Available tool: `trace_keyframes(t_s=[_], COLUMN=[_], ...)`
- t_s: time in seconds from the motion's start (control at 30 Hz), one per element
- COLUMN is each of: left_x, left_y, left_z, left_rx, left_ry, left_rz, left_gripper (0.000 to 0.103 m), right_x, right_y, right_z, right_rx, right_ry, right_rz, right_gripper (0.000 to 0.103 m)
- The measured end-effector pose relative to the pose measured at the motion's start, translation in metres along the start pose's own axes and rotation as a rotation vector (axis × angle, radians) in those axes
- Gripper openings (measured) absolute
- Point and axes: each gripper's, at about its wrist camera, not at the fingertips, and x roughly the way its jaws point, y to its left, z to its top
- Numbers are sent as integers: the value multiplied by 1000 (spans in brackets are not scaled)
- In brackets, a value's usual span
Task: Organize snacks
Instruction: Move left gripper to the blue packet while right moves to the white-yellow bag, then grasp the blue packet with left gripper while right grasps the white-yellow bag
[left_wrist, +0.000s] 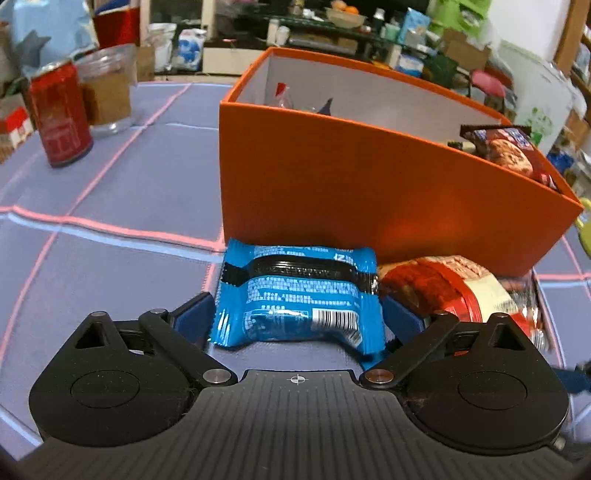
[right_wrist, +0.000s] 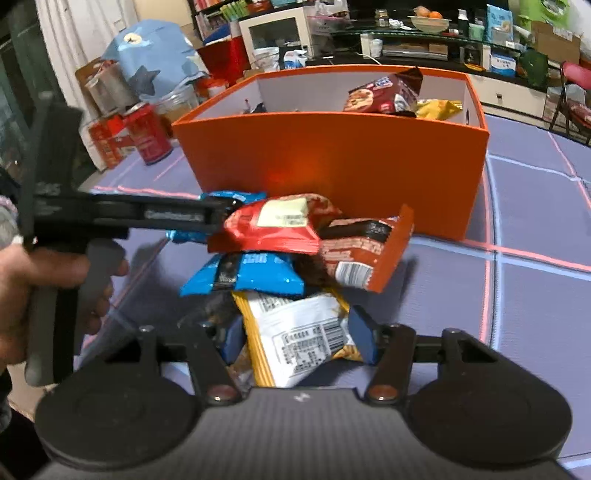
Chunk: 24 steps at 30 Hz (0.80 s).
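Straddling a blue packet (left_wrist: 295, 295) whose small print is unreadable, the left tongs (left_wrist: 297, 321) may be gripping it; I cannot tell. The right tongs (right_wrist: 295, 338) clench a yellow-and-white barcoded packet (right_wrist: 295, 343). An orange box (left_wrist: 369, 192) stands just beyond both, a red can (left_wrist: 61, 118) far left.

— Where does the box (right_wrist: 332, 162) stand?
— On the surface (right_wrist: 535, 295), behind a heap of snack packets (right_wrist: 288, 251) that lies just before its near wall.
— Anything inside it?
— Yes, a cookie packet (right_wrist: 384, 94) at its right end, a second packet (right_wrist: 439, 109) beside that.
— And to the left of the box?
— A can (left_wrist: 61, 118), with a jar (left_wrist: 109, 88) just behind it.
— The tongs?
— The left tongs (left_wrist: 297, 317) flank one packet (left_wrist: 295, 295) on the surface; the right tongs (right_wrist: 299, 338) flank the nearest packet (right_wrist: 299, 339) of the heap.
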Motion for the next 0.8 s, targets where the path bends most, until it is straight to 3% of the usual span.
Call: trace_keyframes(t_s=[0.2,0.27,0.33,0.4,0.8], left_x=[3,2,-2,-3,-28], left_y=[-3,-4,-8,-9,8], left_z=[0,0,1,-1,5], left_rx=[36,45,77,107,44], left_ry=[-10,-8,-6,2,-20], left_rz=[5,12,41,46,33], left_gripper=[80,69,39,39,38], right_x=[-2,-2,-1,-3,-25], right_y=[1,1,1,-2,5], right_z=[-5,-5,-3,-4,-2], right_rx=[-11,-12,-7,4,-50], right_ry=[8,10,16,17,-25], right_rz=[-11,-18,-21,-22,-41], right_gripper=[58,57,57,53,34])
